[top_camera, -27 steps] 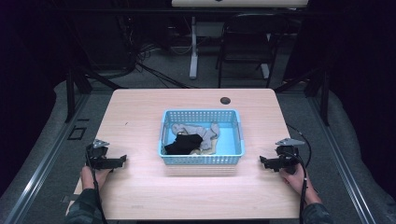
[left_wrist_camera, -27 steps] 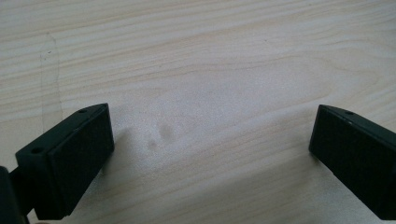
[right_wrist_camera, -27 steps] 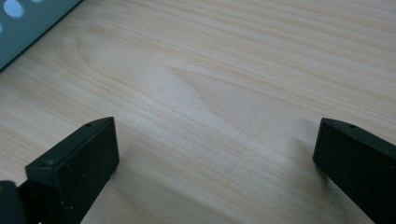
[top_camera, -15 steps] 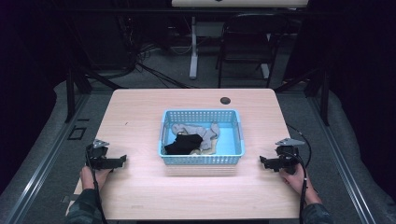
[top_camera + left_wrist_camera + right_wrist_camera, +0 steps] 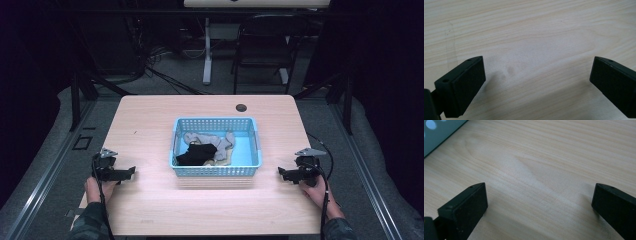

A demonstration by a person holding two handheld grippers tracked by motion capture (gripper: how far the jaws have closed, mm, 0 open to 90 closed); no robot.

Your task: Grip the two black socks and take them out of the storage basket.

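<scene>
A dim room is seen from above, with a pale wood-grain table point(image 5: 150, 210) lit brightly at its centre. A small round dark grommet point(image 5: 241, 107) is set near the table's far edge. The table is surrounded by grey carpeted floor point(image 5: 55, 150), and dark metal rails point(image 5: 45, 175) are laid along the floor at the left and right. Beyond the table, a white desk leg point(image 5: 207, 50) is seen beneath a pale desktop edge point(image 5: 255, 3) at the top. A dark chair point(image 5: 260, 55) is placed beside it. Black cables point(image 5: 155, 70) are tangled on the floor at the back left. The far surroundings are lost in darkness.
</scene>
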